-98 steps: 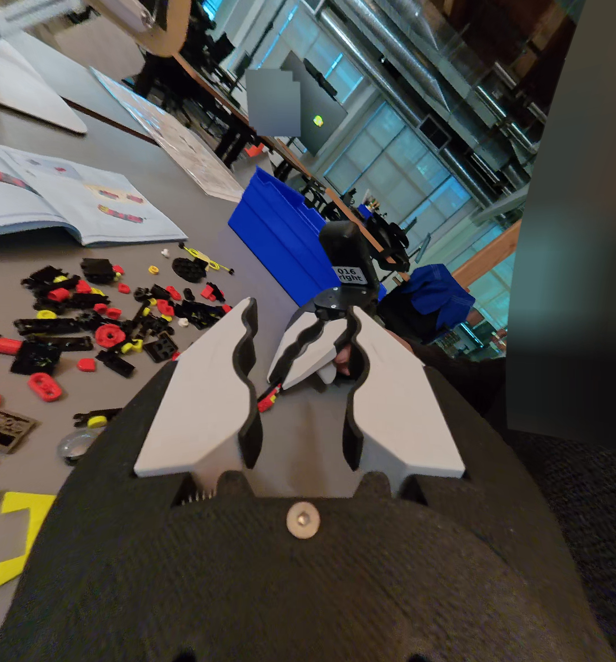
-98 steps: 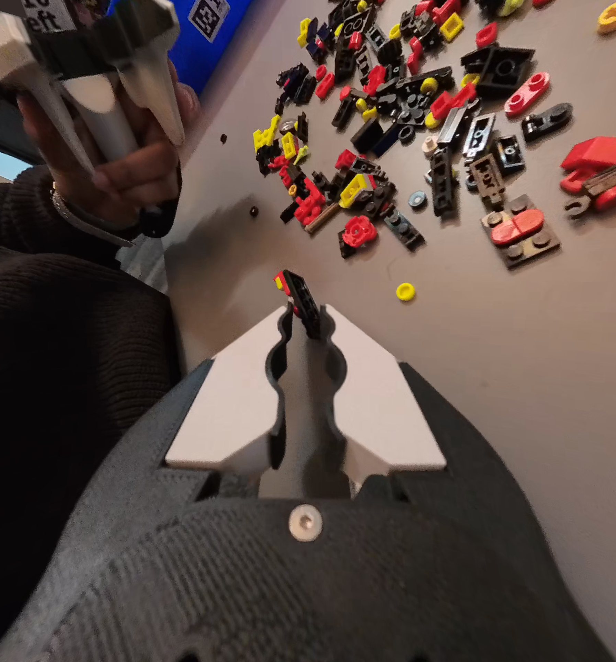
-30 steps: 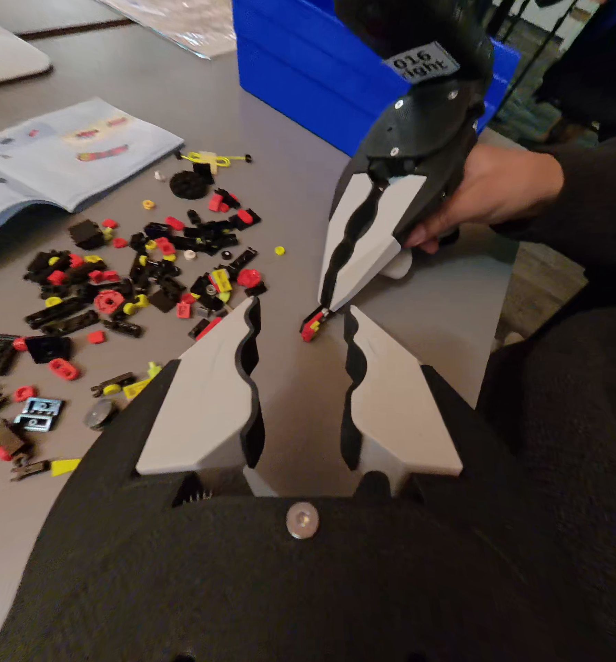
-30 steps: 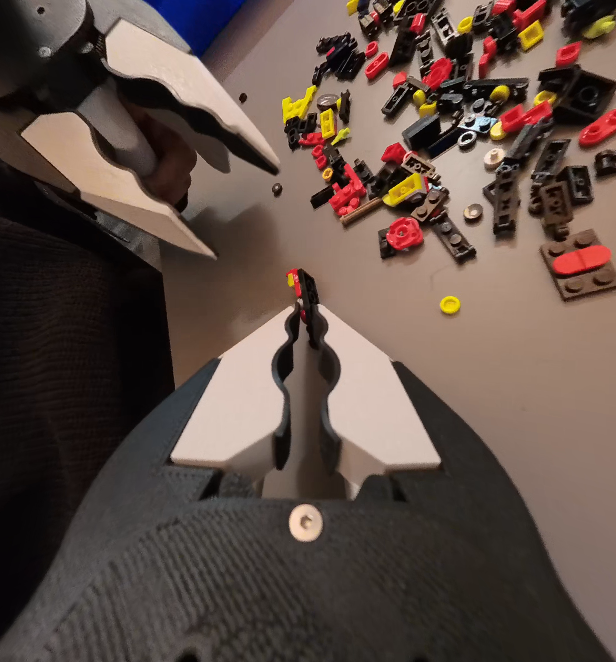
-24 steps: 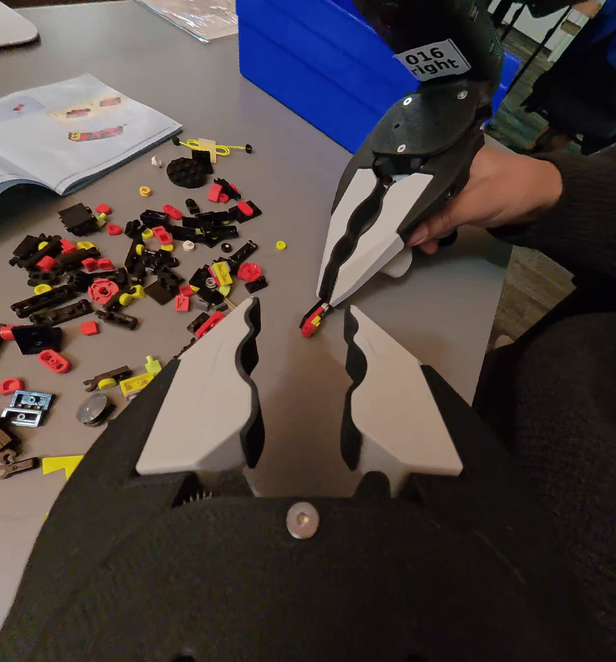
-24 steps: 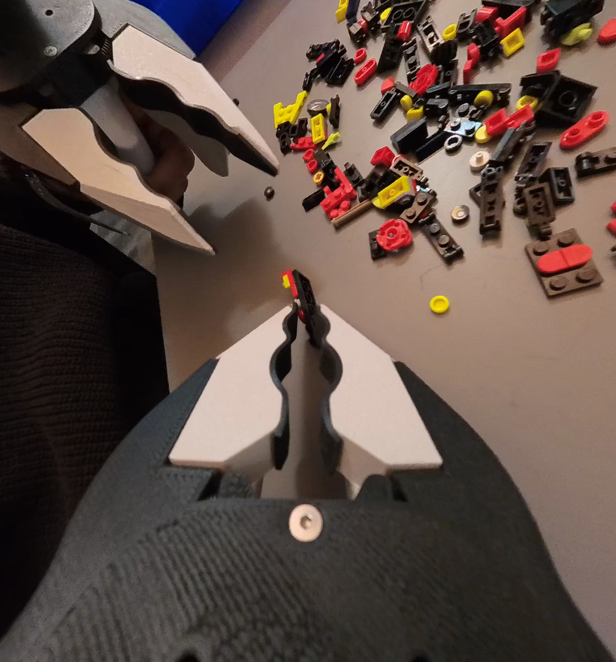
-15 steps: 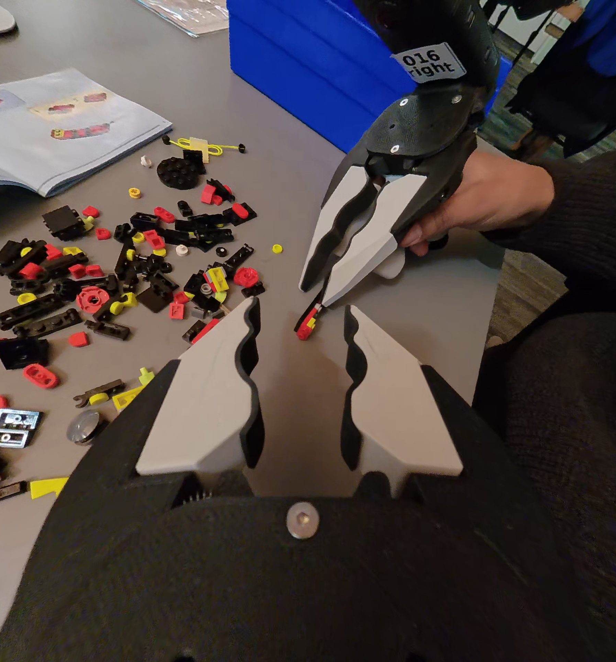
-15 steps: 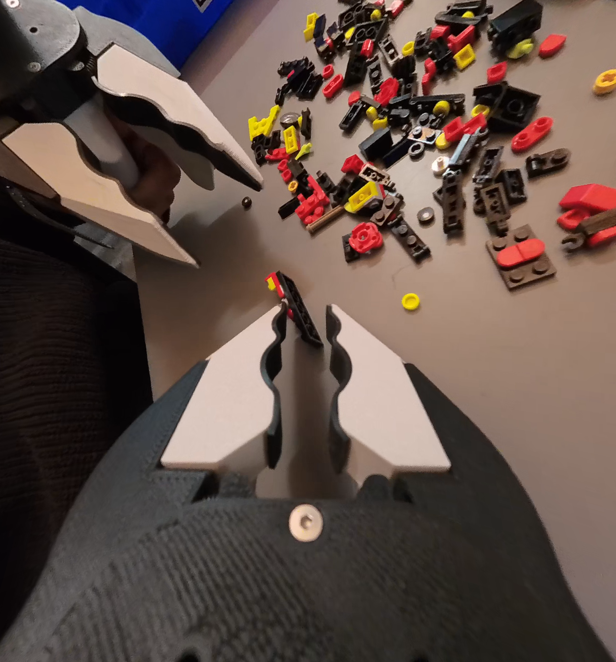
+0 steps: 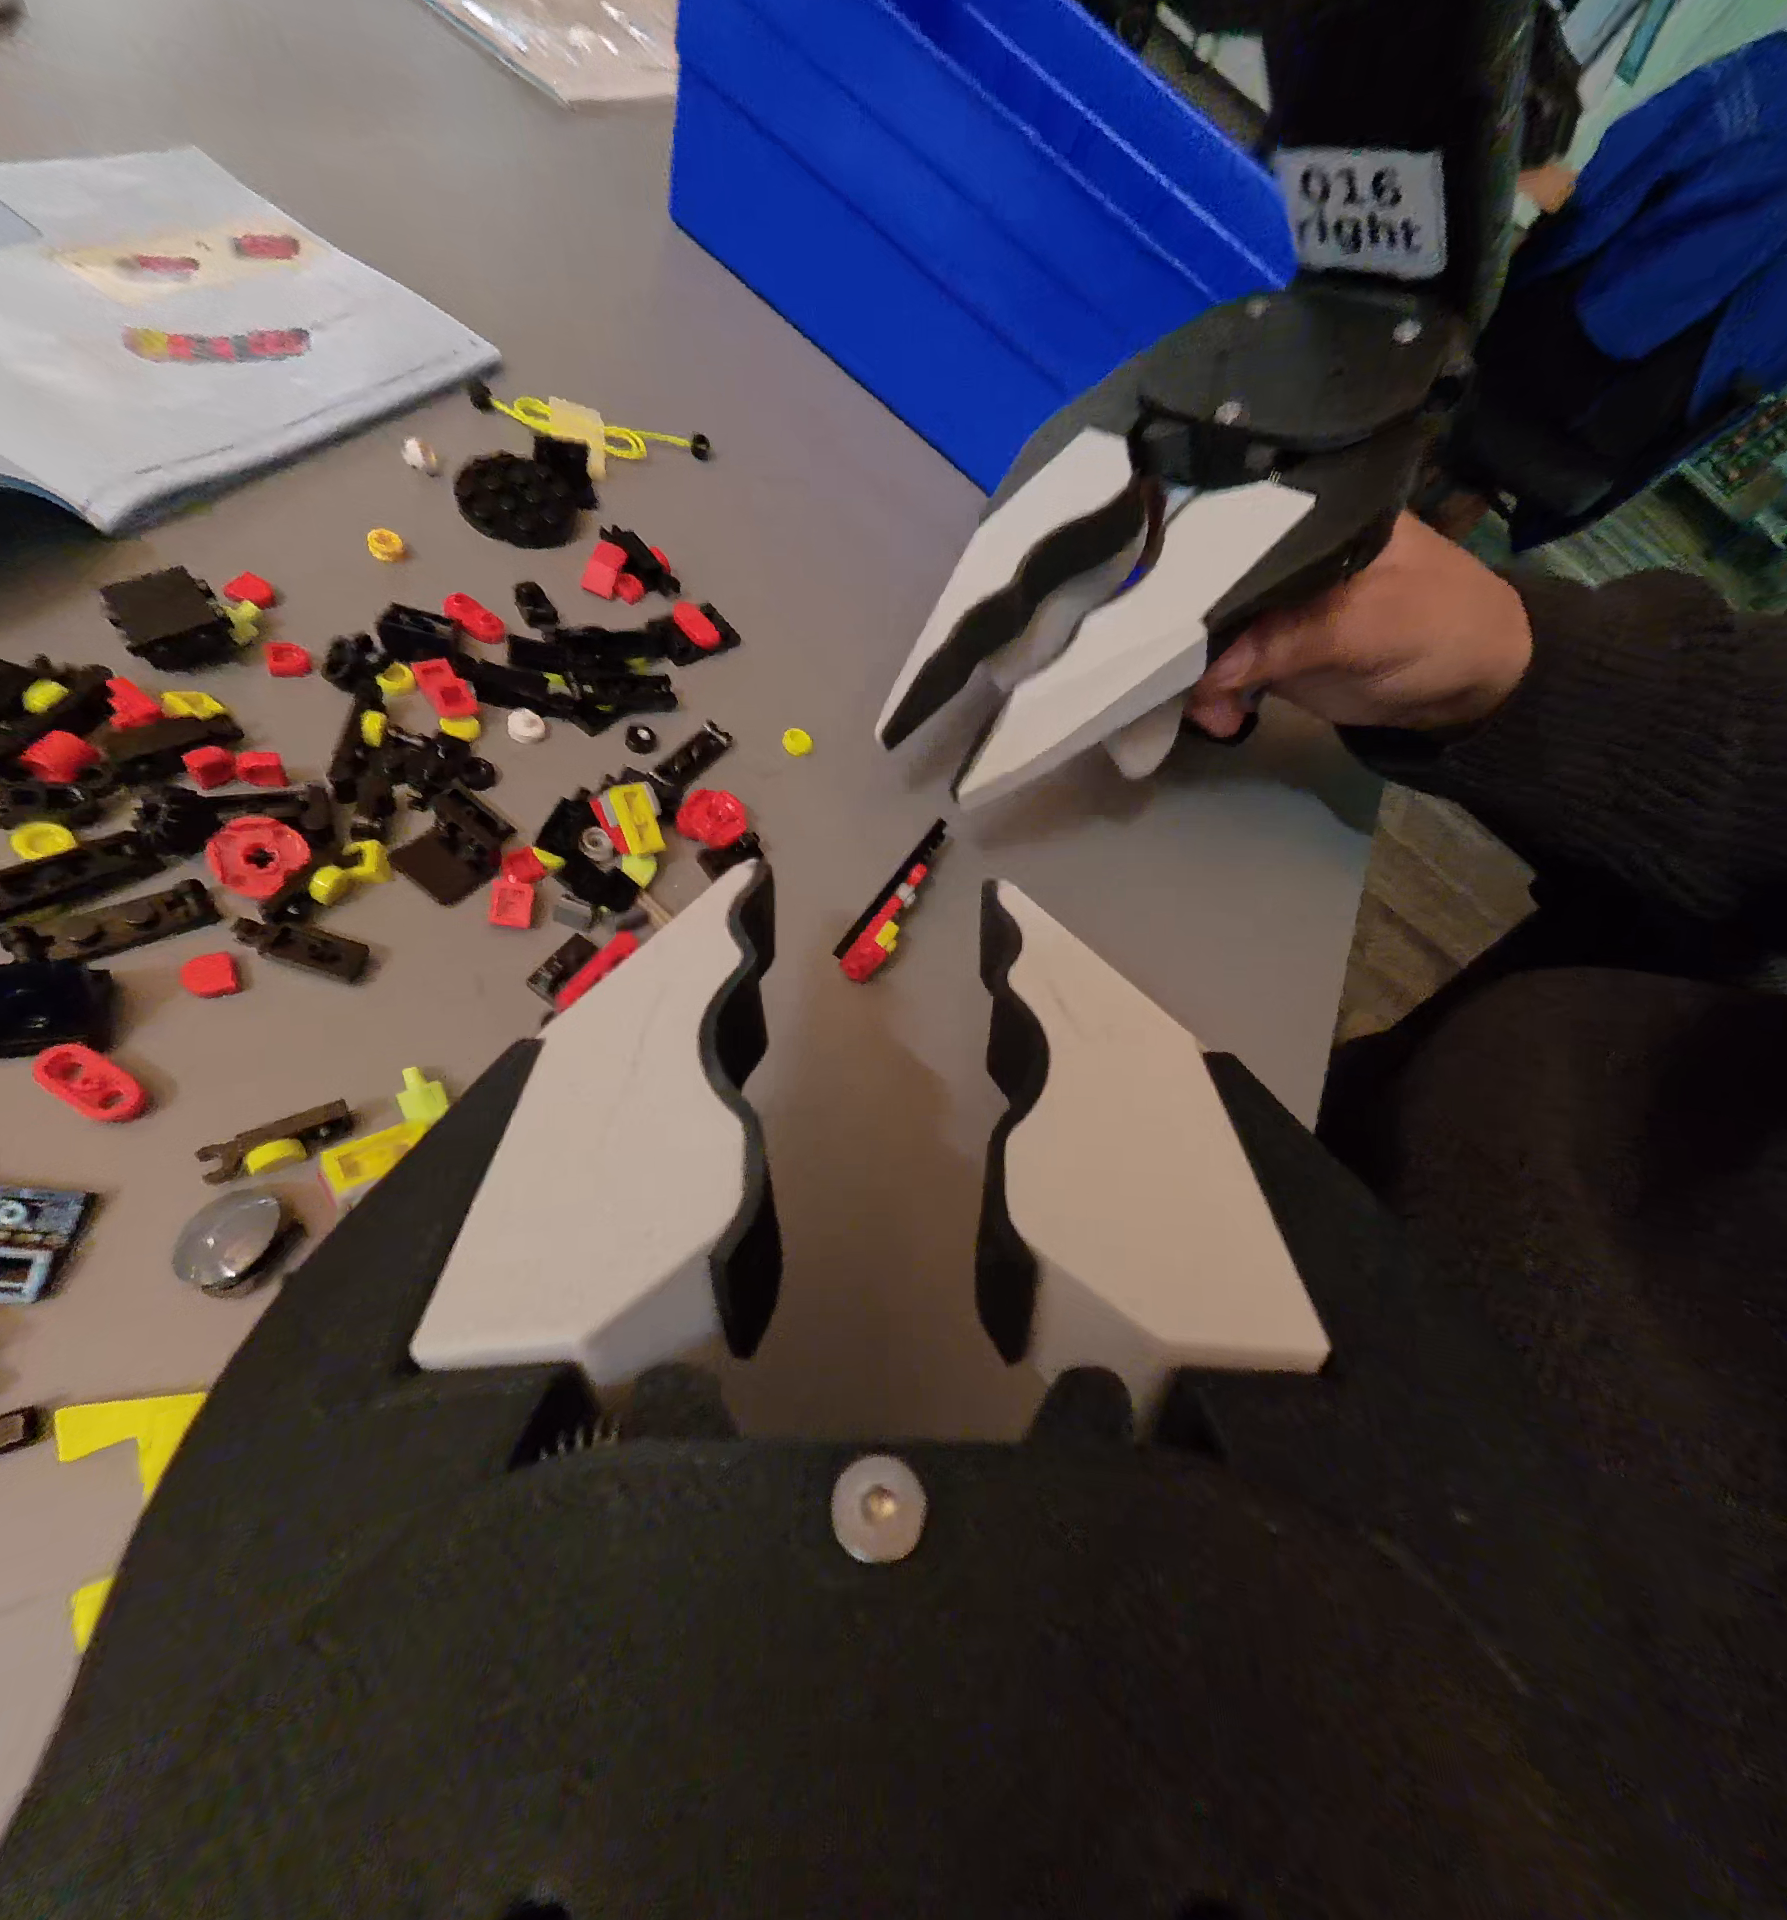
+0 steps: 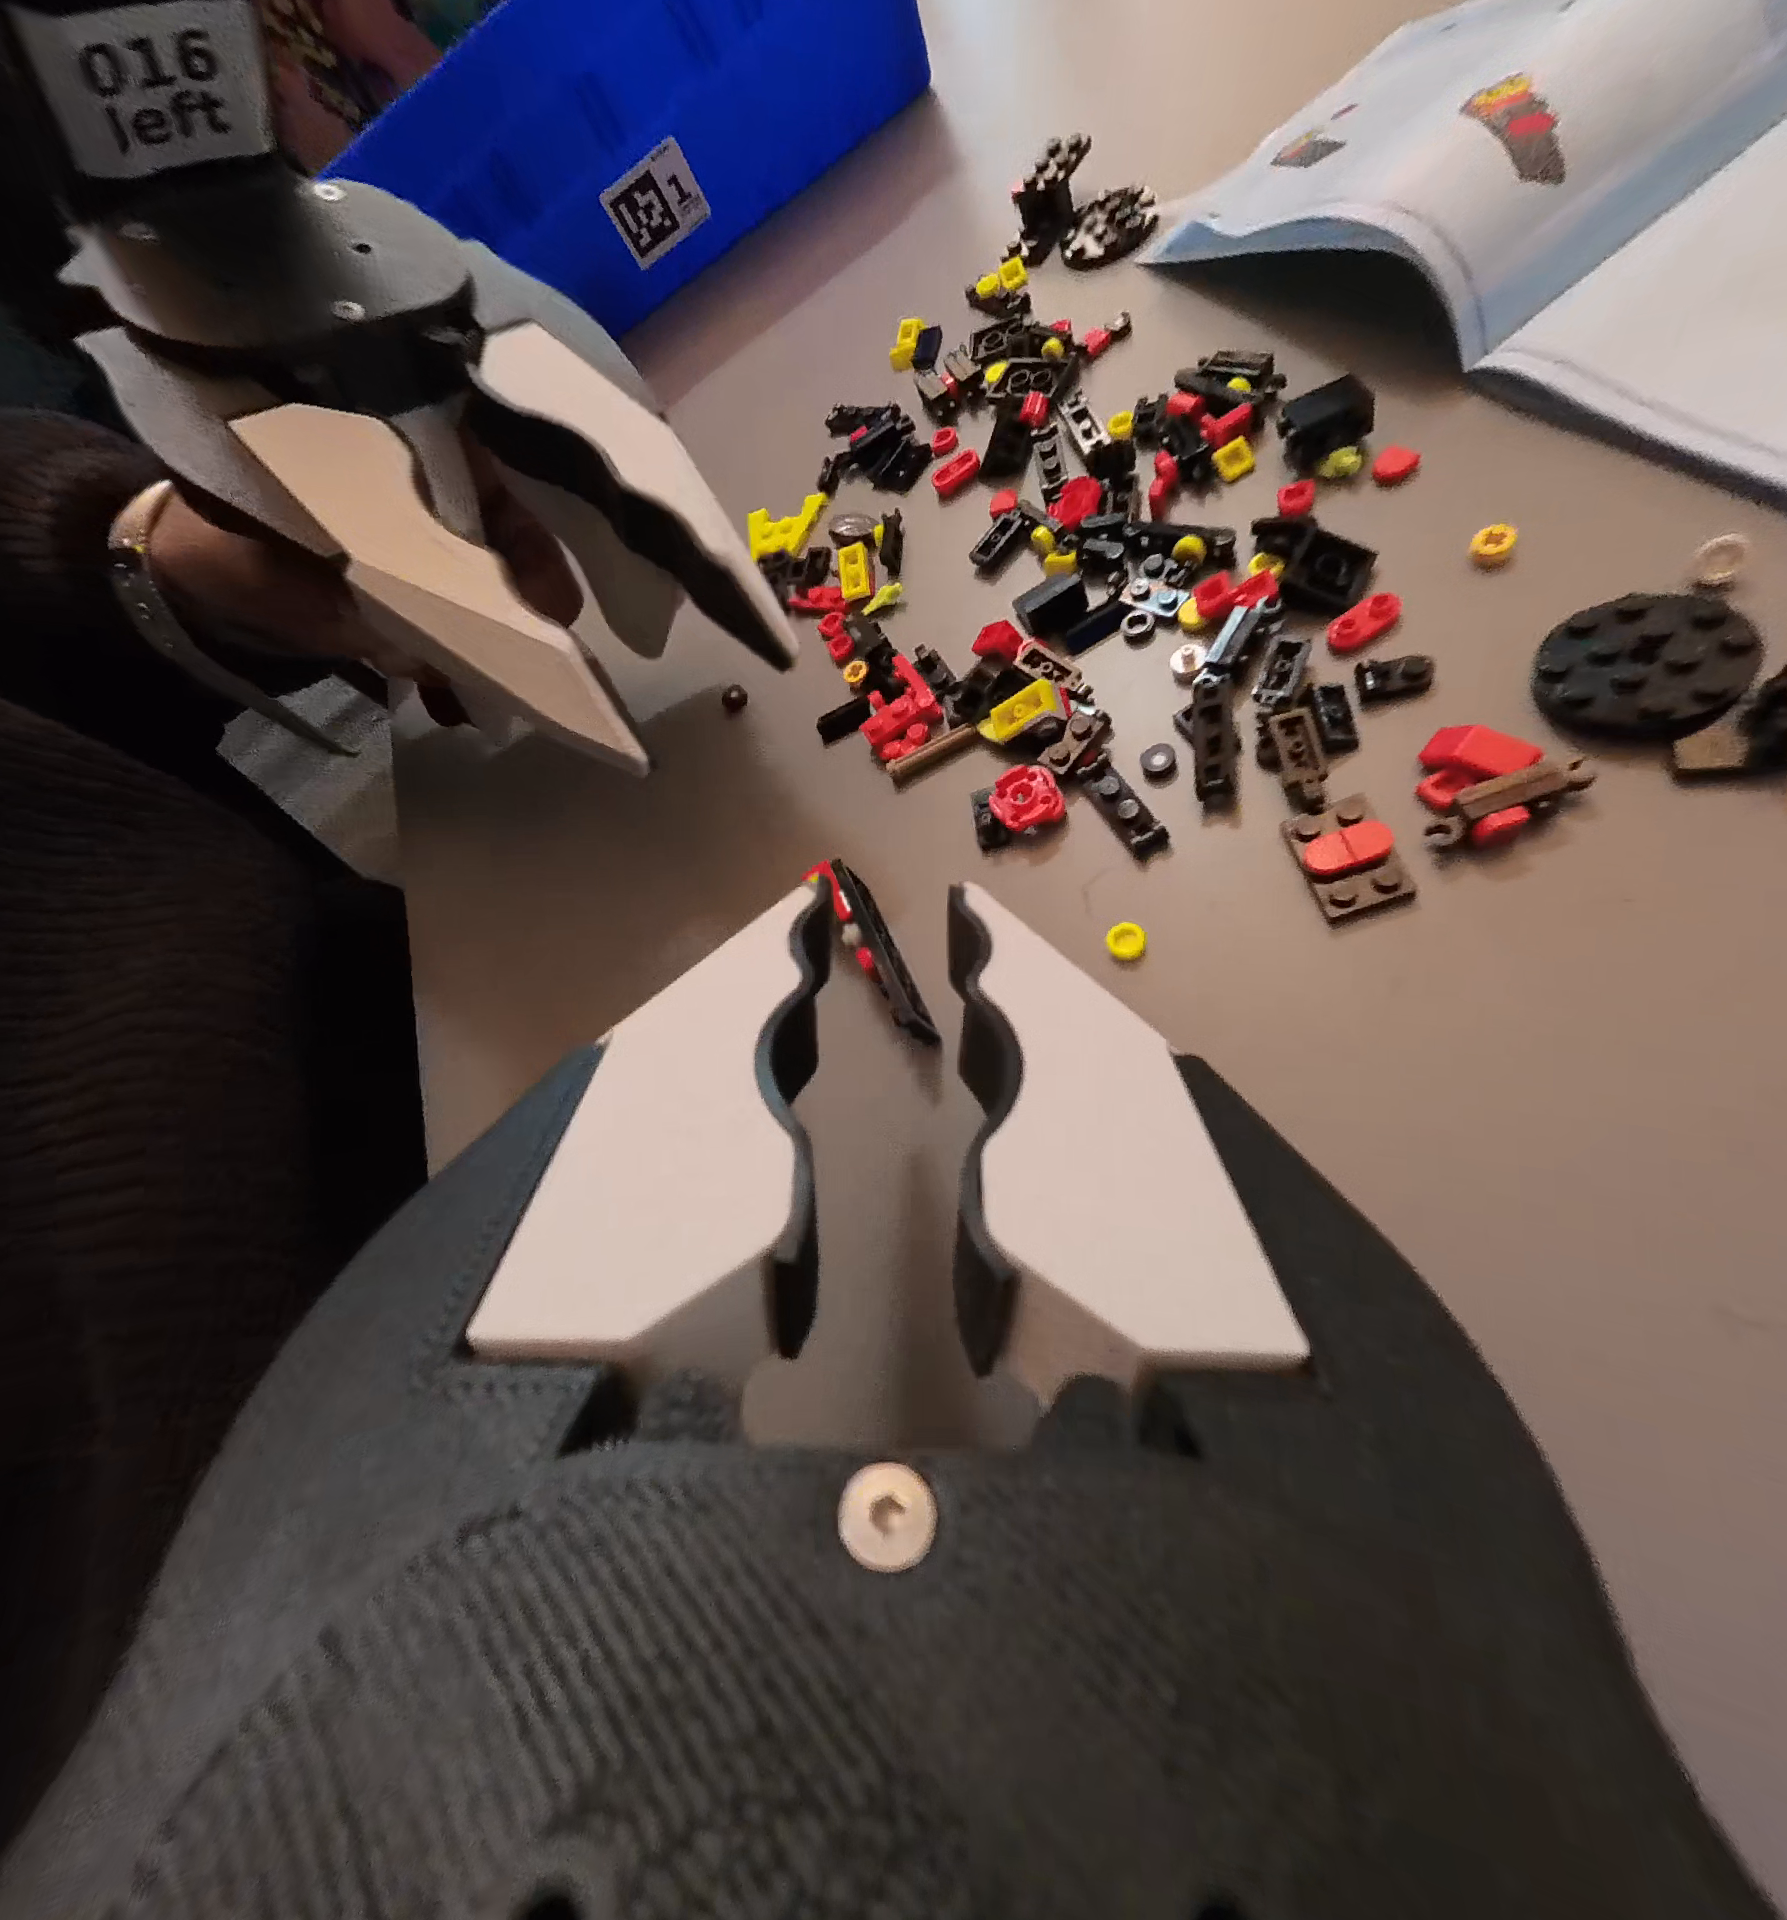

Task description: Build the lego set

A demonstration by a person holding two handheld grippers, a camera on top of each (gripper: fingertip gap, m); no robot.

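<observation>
Grey tabletop is bearing the small black-and-red assembly at frame centre, seemingly released, between the parted, empty left gripper and right gripper, so regripping squarely is being advised.

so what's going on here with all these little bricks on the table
A person is building a lego set with a two-finger gripper in each hand. The right gripper is open, and a small black, red and yellow sub-assembly lies on the grey table just beyond its tips. The left gripper is open too, pointed at that piece from the other side. The loose pieces sit scattered nearby, with an open instruction booklet and a blue bin behind.
</observation>
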